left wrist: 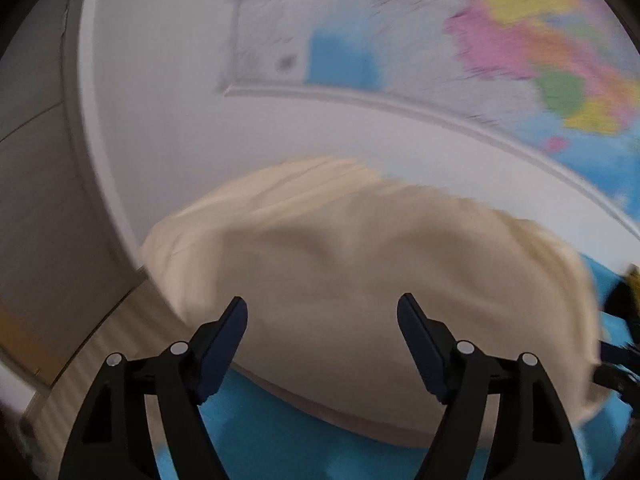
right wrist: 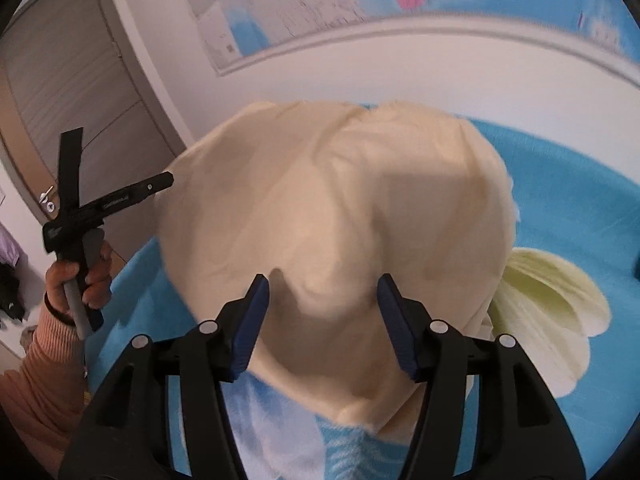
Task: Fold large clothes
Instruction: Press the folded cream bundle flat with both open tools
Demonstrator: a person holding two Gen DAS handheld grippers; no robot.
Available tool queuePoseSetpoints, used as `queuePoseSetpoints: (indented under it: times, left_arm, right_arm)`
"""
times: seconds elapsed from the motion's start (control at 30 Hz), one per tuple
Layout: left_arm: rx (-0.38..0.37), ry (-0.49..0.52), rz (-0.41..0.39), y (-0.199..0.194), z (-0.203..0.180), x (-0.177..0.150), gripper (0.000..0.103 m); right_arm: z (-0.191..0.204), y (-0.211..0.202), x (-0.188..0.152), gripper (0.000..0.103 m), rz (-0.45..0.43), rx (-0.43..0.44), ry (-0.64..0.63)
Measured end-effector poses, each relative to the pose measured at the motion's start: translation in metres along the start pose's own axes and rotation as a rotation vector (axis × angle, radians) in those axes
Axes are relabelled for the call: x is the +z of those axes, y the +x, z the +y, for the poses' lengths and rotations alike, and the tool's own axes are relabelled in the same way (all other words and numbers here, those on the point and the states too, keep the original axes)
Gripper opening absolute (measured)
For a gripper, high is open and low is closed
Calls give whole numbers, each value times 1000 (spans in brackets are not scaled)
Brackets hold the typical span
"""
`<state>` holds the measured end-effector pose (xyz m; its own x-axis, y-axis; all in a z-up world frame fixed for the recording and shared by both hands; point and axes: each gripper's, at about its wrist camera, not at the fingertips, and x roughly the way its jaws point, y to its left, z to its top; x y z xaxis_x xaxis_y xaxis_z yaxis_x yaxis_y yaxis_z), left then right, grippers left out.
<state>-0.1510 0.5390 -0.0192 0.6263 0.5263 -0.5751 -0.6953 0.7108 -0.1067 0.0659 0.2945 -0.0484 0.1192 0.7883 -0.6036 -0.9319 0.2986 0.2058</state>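
Observation:
A large cream garment lies bunched in a rounded heap on a blue cover with a flower print. It also shows in the left wrist view, blurred. My left gripper is open and empty, just short of the heap's near edge. It also shows in the right wrist view, held up at the heap's left side. My right gripper is open over the near part of the heap, with cloth between the fingers but not pinched.
A white wall with a coloured map stands behind the surface. A grey door is at the left. A pale yellow flower print lies right of the heap. The right gripper's edge shows at the far right.

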Motion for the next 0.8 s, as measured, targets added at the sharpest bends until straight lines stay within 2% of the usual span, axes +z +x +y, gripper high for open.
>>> queuePoseSetpoints:
  times: [0.07, 0.13, 0.17, 0.23, 0.3, 0.57, 0.63, 0.67, 0.73, 0.8]
  left_arm:
    - [-64, 42, -14, -12, -18, -9, 78]
    - [-126, 76, 4, -14, -35, -20, 78]
    - [-134, 93, 18, -11, -42, -26, 78]
    - [-104, 115, 48, 1, -51, -34, 78]
    - [-84, 120, 39, 4, -54, -38, 78]
    - [-52, 60, 34, -20, -67, -37, 81]
    - [-36, 64, 15, -32, -76, -37, 93]
    - [-24, 66, 1, -39, -80, -38, 95]
    - [-18, 69, -29, -55, -88, -39, 96]
    - [-21, 70, -43, -68, -95, -41, 96]
  right_arm:
    - [9, -9, -6, 55, -20, -12, -31]
    - [17, -11, -15, 54, -21, -29, -65]
    - [19, -8, -17, 54, -10, -32, -75]
    - [22, 2, -24, 53, 25, -53, -99]
    - [22, 7, -28, 54, 34, -57, -96]
    - [20, -4, -34, 56, -1, -48, -64]
    - [21, -11, -36, 57, -13, -46, -63]
    - [23, -16, -37, 58, -19, -46, -67]
    - [26, -26, -40, 63, -38, -53, -73]
    - [30, -36, -45, 73, -63, -58, -83]
